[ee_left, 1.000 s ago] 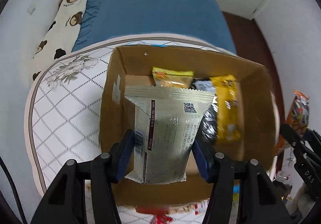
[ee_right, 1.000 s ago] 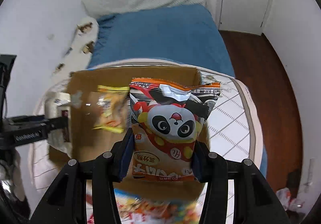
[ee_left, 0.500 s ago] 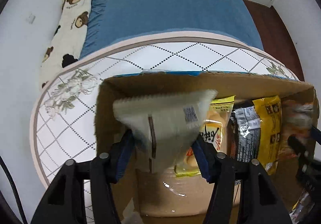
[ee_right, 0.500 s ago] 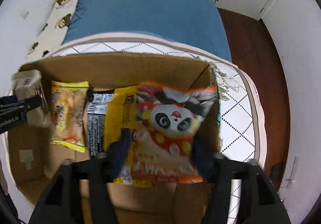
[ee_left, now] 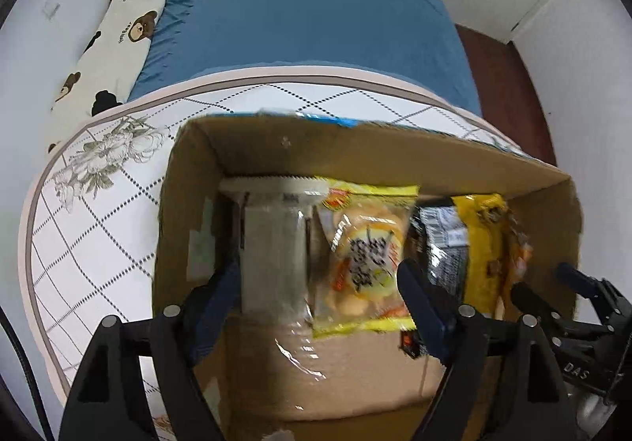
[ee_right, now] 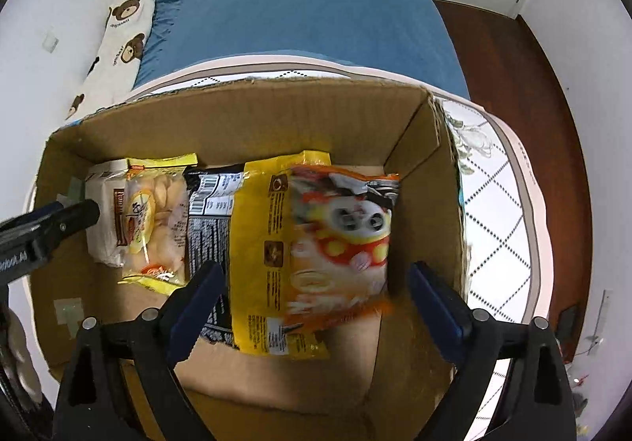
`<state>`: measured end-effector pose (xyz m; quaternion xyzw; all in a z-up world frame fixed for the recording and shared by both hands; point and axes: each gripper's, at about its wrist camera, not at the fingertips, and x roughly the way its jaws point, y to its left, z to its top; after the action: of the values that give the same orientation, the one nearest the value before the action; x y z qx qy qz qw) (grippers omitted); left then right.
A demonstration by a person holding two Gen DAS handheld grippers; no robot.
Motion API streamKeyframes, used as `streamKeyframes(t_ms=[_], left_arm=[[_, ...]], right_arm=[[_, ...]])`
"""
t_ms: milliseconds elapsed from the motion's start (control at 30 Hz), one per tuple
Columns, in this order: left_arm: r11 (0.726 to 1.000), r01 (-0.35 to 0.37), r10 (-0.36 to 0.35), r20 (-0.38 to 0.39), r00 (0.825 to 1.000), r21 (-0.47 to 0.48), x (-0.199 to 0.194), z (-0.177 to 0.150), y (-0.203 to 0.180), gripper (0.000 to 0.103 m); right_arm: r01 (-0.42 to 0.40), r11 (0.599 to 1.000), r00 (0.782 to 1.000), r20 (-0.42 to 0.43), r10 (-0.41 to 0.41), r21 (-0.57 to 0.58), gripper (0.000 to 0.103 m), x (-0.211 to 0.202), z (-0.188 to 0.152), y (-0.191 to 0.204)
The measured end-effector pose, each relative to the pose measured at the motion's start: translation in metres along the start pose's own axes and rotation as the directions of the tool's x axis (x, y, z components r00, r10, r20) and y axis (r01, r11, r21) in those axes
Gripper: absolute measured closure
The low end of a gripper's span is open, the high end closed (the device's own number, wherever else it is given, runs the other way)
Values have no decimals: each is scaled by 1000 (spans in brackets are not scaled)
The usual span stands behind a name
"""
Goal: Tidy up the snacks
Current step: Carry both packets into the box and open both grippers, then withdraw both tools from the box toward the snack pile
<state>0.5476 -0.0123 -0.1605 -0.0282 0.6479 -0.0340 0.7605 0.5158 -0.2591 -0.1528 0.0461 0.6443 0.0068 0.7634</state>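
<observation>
Snacks: five packets lie side by side in the cardboard box [ee_right: 245,113], each leaning on the next.
Panda bag [ee_right: 343,239]: blurred, at the right end of the row, lying on the yellow packet [ee_right: 256,255]; it sits between the spread fingers of the right tongs [ee_right: 316,302].
Black packet [ee_right: 209,215]: left of the yellow one; white barcode label, print too small to read.
Cracker bag [ee_left: 363,255]: clear with yellow edges, dark characters on a round label, blurred.
Pale packet [ee_left: 272,243]: at the left end of the row, beside the box wall, between the fingers of the left tongs [ee_left: 316,306].
Left tongs: wide apart, gripping nothing.
Right tongs: wide apart, gripping nothing; in the left view its body reads "DAS".
Box position: on a round counter [ee_left: 98,204] with a diamond-line and flower print.
Beyond: a blue bed [ee_left: 308,14] and a bear-print pillow [ee_left: 114,34].
</observation>
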Motion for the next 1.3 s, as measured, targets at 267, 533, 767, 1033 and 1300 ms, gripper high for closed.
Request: streamKeyframes(t_ms=[267, 533, 767, 1033, 1300], left_arm=[[1000, 4, -6, 89, 996, 25, -36, -41, -9, 22], [999, 5, -14, 198, 980, 44, -82, -89, -12, 22], [999, 8, -21, 270, 963, 49, -122, -125, -13, 22], [998, 24, -45, 335, 941, 66, -164, -168, -16, 22], [998, 3, -19, 279, 960, 58, -154, -218, -8, 22]], right_arm=[[-22, 1000, 997, 70, 23, -14, 7, -36, -34, 13], [-25, 998, 986, 161, 33, -52, 7, -85, -75, 23], [-37, 996, 967, 249, 55, -79, 7, -132, -116, 37], [-105, 992, 945, 304, 124, -76, 7, -176, -162, 48], [-158, 987, 955, 247, 163, -41, 7, -167, -214, 43]])
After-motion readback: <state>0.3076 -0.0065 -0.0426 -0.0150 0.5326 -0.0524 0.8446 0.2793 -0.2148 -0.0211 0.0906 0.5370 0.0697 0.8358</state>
